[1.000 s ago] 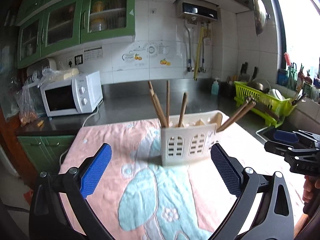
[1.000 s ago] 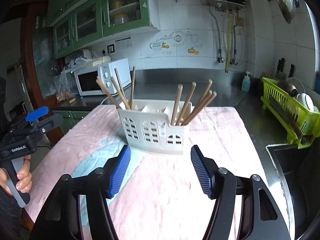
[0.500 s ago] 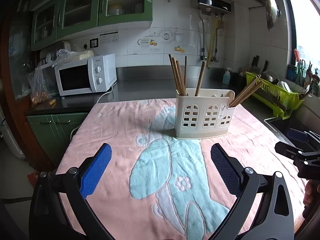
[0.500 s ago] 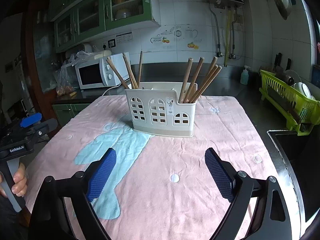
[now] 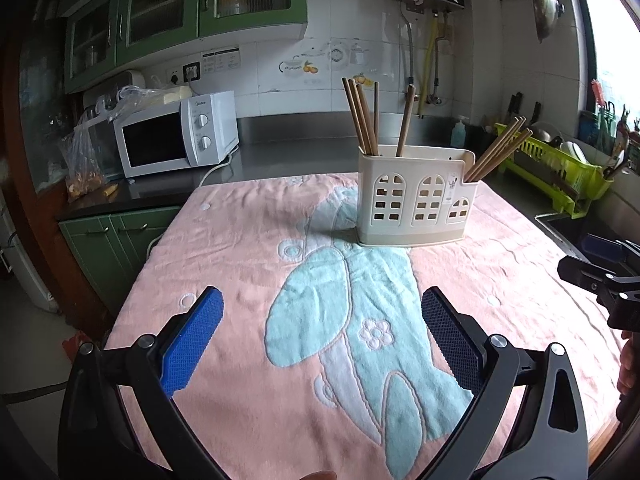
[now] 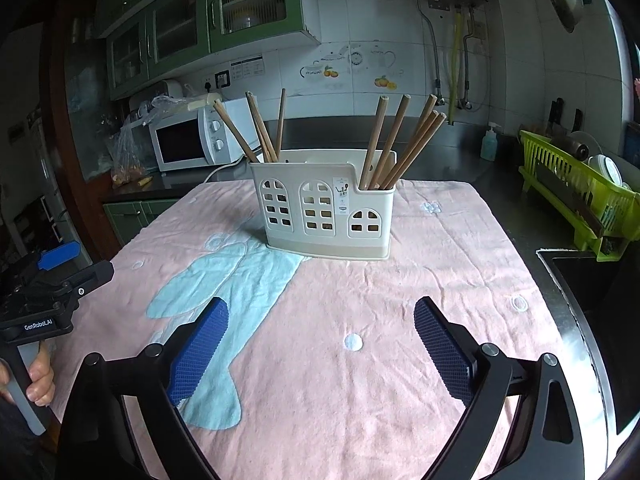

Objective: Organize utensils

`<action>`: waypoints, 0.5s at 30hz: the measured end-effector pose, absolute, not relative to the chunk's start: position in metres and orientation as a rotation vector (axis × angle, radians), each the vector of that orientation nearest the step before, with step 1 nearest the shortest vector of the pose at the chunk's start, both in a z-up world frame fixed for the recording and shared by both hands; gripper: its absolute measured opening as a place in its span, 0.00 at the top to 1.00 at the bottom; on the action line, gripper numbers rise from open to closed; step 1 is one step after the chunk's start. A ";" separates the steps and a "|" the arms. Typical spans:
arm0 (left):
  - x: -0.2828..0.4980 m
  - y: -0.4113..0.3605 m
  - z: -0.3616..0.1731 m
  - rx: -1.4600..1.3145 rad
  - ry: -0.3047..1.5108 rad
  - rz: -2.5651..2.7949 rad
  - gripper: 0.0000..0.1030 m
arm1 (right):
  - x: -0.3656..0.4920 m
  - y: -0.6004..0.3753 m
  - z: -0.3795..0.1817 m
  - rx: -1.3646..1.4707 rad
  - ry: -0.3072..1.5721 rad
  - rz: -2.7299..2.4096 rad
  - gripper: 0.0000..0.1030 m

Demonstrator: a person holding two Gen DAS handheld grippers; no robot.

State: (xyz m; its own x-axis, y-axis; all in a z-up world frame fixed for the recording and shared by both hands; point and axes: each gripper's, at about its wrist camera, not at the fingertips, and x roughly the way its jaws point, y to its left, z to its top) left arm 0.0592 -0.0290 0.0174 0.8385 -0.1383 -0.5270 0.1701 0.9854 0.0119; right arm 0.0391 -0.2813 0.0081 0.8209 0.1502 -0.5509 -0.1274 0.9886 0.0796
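Observation:
A cream plastic utensil holder with arched cut-outs stands upright on the pink and blue towel; it also shows in the right wrist view. Several wooden chopsticks stand in its left compartment and several more lean out of its right one. In the right wrist view both bunches show too, left and right. My left gripper is open and empty, well back from the holder. My right gripper is open and empty, also back from it.
A white microwave stands on the dark counter at the back left. A green dish rack and a sink lie to the right of the table. The table's front edge is near both grippers.
Both grippers have pulled back from the holder toward the table's front edge. The right gripper's fingers have opened wider. The holder and chopsticks have stayed put.

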 end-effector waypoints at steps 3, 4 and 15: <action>0.058 -0.030 0.016 0.057 0.558 -0.162 0.05 | 0.039 -0.282 0.008 0.039 0.592 0.151 0.12; 0.059 -0.030 0.016 0.058 0.560 -0.162 0.05 | 0.038 -0.282 0.007 0.039 0.592 0.151 0.11; 0.057 -0.030 0.014 0.056 0.562 -0.151 0.05 | 0.039 -0.281 0.006 0.046 0.593 0.151 0.11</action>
